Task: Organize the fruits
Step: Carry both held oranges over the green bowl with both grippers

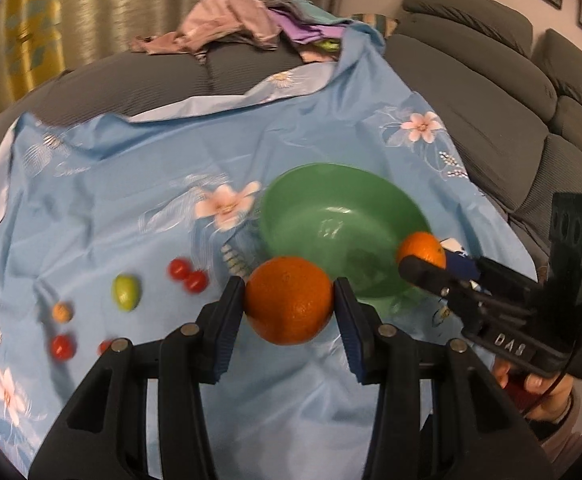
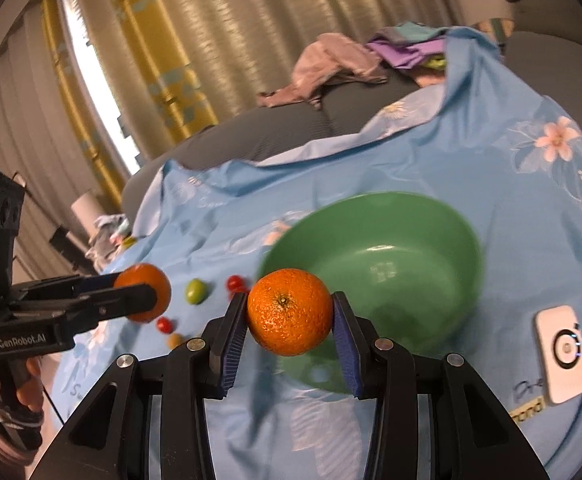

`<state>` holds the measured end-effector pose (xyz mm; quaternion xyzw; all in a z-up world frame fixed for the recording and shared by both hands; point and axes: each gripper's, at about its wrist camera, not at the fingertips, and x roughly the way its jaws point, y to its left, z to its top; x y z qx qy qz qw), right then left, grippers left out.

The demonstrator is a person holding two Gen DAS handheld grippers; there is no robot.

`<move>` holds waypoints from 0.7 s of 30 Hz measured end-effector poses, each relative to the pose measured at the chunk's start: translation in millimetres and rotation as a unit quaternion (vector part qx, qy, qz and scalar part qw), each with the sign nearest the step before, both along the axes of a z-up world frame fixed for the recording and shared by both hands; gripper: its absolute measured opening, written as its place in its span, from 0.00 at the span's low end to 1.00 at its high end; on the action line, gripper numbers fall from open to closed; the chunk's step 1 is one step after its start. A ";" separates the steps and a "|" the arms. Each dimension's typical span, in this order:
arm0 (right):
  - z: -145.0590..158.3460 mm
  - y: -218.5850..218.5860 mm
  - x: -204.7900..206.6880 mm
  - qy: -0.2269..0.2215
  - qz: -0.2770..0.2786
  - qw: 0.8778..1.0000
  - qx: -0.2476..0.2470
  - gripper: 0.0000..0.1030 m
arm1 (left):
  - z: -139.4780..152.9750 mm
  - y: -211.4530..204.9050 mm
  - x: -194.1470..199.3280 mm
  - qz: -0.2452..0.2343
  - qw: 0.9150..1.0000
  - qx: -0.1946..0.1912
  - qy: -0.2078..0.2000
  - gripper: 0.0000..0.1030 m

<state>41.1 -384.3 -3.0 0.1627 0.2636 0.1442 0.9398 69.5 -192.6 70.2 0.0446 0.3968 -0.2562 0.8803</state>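
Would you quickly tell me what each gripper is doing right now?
Left gripper: closed on an orange.
Right gripper: closed on a second orange, near the green bowl.

The bowl (image 2: 375,280) stood open from above; small fruits (image 1: 187,275) dotted the sheet (image 1: 131,200) left of it, a phone (image 2: 562,354) right.

Both wrist views look forward and down from close above the blue floral sheet (image 1: 131,208), left view angled rightward, right view leftward; both share the green bowl (image 1: 343,232) and scattered fruit
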 end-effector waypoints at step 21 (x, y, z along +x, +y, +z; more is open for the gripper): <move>-17.2 -15.2 11.4 0.015 -0.054 0.996 -0.070 0.42 | -50.4 -78.3 46.7 -0.041 0.996 0.064 0.038 0.44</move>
